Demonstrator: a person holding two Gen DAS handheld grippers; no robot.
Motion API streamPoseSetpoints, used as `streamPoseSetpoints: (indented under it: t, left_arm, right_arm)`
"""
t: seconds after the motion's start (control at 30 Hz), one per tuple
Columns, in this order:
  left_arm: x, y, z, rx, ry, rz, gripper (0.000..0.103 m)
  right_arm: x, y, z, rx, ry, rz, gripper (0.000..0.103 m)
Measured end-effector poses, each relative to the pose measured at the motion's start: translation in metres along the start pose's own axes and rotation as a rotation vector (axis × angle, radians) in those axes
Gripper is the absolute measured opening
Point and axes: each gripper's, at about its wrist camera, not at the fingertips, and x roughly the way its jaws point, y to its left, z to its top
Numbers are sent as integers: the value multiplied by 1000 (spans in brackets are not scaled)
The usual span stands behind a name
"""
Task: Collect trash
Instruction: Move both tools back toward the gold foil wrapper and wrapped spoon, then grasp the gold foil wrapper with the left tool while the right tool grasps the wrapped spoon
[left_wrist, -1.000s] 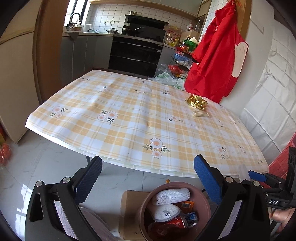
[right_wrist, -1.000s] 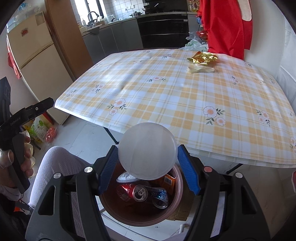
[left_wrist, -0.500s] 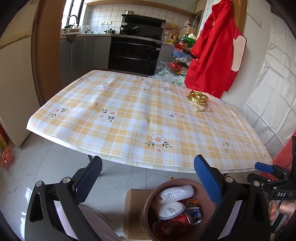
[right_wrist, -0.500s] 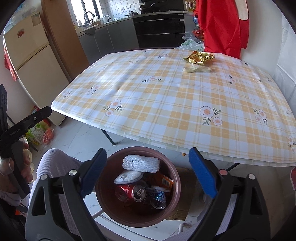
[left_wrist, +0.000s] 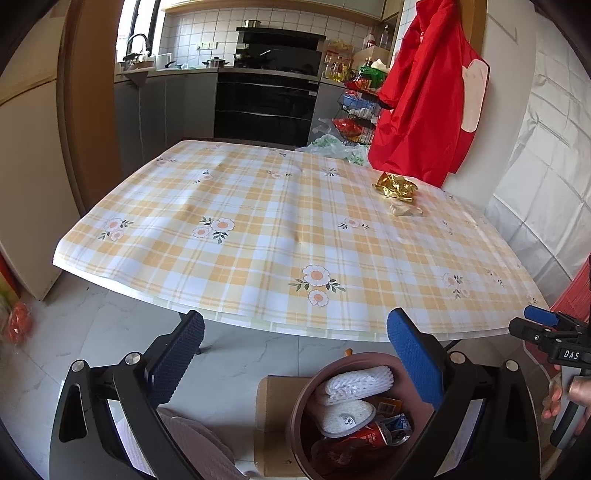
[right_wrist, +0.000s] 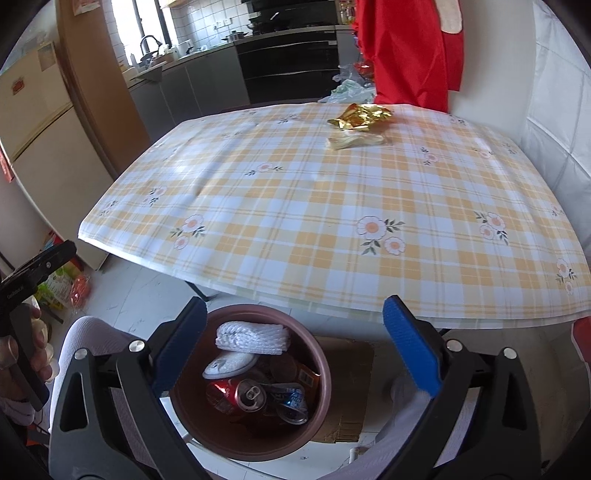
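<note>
Two pieces of trash lie on the table (right_wrist: 332, 206) near its far right corner: a crumpled gold wrapper (right_wrist: 362, 116) and, just in front of it, a pale wrapper (right_wrist: 356, 141). Below the table's near edge stands a brown bin (right_wrist: 325, 373) on cardboard (right_wrist: 351, 369), holding white foam netting (right_wrist: 253, 338), a white lid (right_wrist: 229, 363) and crushed cans (right_wrist: 240, 398). The left tongs (left_wrist: 295, 356) and right tongs (right_wrist: 291, 350) both hang wide open and empty above the bin.
</note>
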Motion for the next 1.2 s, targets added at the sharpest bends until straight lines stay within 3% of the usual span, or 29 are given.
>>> streamPoseSetpoints:
  t: [0.33, 0.53, 0.73, 0.93, 1.07, 1.13, 1.2]
  left_arm:
    - [39, -8, 22, 51, 36, 14, 97]
    - [74, -13, 54, 52, 41, 1, 97]
    - [127, -18, 98, 55, 41, -16, 97]
    - [174, -23, 141, 64, 21, -36, 97]
    - [201, -27, 162, 83, 11, -62, 97]
    - [218, -32, 171, 112, 12, -63, 97]
    - [234, -37, 181, 127, 19, -66, 97]
  right_arm:
    - [31, -46, 28, 66, 8, -52, 95]
    - [70, -61, 69, 60, 29, -74, 95]
    - [140, -66, 129, 49, 75, -26, 94]
    - [228, -76, 194, 155, 127, 15, 89]
    - [278, -96, 228, 340, 138, -20, 79]
    - [291, -104, 236, 419, 120, -51, 79]
    - [300, -101, 247, 388, 108, -136, 76]
